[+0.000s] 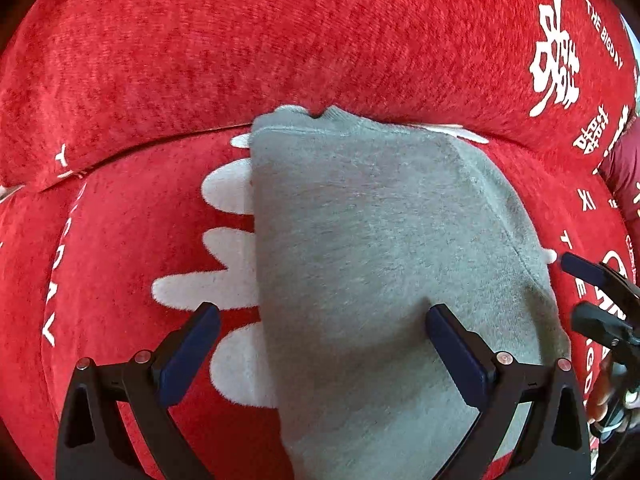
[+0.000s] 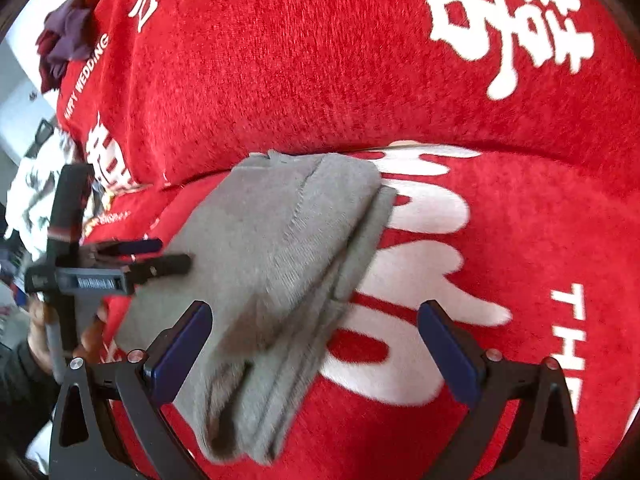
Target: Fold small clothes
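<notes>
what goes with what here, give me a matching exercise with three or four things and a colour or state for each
Things:
1. folded garment
2. sofa cover
3. left gripper
4. large characters

Colour or state:
A. white
B. open, holding nothing
C. grey
D. red

Pairs: 1-C, 2-D, 3-B, 4-A

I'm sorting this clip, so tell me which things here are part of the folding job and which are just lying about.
Job: grey garment, folded on the red cushion; left gripper, open; right gripper, open.
Lying about: purple clothes; white printed fabric.
</notes>
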{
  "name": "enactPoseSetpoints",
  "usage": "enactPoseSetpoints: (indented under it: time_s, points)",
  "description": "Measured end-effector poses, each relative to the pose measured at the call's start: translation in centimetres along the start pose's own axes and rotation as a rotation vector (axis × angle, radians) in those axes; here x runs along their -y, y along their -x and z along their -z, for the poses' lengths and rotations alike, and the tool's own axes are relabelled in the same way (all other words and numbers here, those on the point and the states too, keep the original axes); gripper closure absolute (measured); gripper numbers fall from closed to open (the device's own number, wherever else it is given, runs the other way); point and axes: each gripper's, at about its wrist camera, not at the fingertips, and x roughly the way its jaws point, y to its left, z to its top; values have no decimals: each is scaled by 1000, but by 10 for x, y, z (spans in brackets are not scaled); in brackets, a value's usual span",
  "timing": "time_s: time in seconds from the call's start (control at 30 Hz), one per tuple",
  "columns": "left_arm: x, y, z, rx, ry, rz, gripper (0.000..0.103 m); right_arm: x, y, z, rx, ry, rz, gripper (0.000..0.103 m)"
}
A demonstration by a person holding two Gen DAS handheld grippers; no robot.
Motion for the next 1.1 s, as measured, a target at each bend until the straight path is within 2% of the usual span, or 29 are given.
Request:
enactPoseSetpoints:
  time_s: [0.23, 0.33, 0.7, 0.77, 0.83, 0.87, 0.9, 0.93, 1.03, 1.07, 1.1]
  points:
    - [6, -11, -3, -10, -9, 11, 0, -13, -57, -2, -119, -40, -70, 1]
    - [5, -13, -3, -8, -5, 30, 0, -21, -63, -2, -103, -5, -37, 0]
    - [7, -22, -5, -13, 37, 87, 0, -27, -69, -5, -76, 0, -44, 0]
    - [8, -23, -6, -13, 37, 93, 0, -25, -66, -4, -70, 0, -49, 3]
    - [10, -23, -7, -10, 32, 92, 0, -23, -64, -3, -64, -8, -55, 19]
    - [12, -23, -9, -7, 27, 95, 6, -21, -63, -4, -61, -18, -65, 28]
    - [15, -22, -9, 3, 16, 101, 9, -18, -61, -4, -59, -33, -84, 33]
    - [19, -19, -8, 20, -2, 93, 17, -15, -61, -4, -59, -49, -101, 39]
    - [29, -9, -7, 66, -71, 80, 40, -13, -59, -4, -52, -59, -123, 48]
    - [30, -6, -7, 74, -79, 80, 46, -13, -58, -4, -47, -61, -127, 50]
    - [30, -5, -8, 76, -81, 82, 47, -13, -57, -4, -42, -66, -131, 51]
